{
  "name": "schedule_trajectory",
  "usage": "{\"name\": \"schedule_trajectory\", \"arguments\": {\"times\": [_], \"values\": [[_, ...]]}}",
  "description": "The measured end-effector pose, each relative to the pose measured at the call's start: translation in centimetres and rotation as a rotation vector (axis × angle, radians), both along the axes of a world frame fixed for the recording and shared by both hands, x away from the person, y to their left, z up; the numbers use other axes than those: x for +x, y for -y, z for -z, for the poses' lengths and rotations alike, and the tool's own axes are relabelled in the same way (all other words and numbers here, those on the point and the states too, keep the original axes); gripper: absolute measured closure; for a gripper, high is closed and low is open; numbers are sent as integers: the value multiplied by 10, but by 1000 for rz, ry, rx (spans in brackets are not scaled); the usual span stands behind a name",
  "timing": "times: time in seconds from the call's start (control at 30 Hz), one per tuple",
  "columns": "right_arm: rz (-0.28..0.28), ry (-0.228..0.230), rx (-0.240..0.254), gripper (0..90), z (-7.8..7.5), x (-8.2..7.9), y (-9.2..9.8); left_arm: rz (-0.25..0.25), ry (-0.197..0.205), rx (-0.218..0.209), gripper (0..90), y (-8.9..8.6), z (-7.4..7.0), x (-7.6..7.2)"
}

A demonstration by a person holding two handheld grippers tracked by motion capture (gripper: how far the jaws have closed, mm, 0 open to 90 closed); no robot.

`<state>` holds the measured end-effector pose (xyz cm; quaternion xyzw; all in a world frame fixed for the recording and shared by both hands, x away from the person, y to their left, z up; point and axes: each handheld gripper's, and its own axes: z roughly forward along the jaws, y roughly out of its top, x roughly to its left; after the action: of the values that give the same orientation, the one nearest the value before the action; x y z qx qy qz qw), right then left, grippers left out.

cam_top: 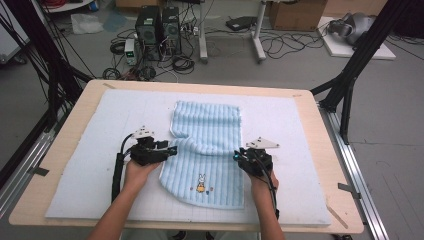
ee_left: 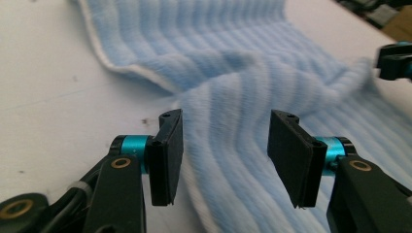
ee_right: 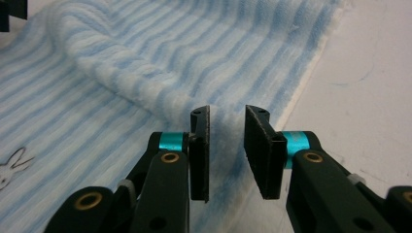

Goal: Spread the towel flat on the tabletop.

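Light blue striped terry towel with white edging and small rabbit motif [cam_top: 206, 155], lying on white padded mat [cam_top: 90, 150], raised fold ridge across its middle

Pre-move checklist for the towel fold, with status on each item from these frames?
1. Left gripper released: ok. Its jaws stand apart, with the light blue striped terry towel between them and the pads off the cloth.
2. Right gripper released: ok. There is a narrow gap between the jaws, over the towel's right edge.
3. Fold laid flat: not ok. A raised ridge runs across the towel between the two grippers.
4. Towel on the pale blue foam mat: ok, all edges lie inside it.
5. Rabbit print facing up: ok.
6. Corners aligned: cannot tell. The near layer sits off to one side of the far one.
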<state>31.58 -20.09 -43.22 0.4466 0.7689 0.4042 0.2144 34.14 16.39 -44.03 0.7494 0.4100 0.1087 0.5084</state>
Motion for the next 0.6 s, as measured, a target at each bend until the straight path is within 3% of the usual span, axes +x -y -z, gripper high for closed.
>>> {"name": "schedule_trajectory", "arguments": {"times": [0.13,0.4,0.6], "values": [[-13,13,5,684,-2,-11,4,63,44,-18,475,-12,-1,-22],[-23,27,41,643,-6,-31,11,182,64,-52,504,-36,5,-52],[-15,22,50,620,-7,-32,11,249,82,-19,464,-36,1,-65]]}}
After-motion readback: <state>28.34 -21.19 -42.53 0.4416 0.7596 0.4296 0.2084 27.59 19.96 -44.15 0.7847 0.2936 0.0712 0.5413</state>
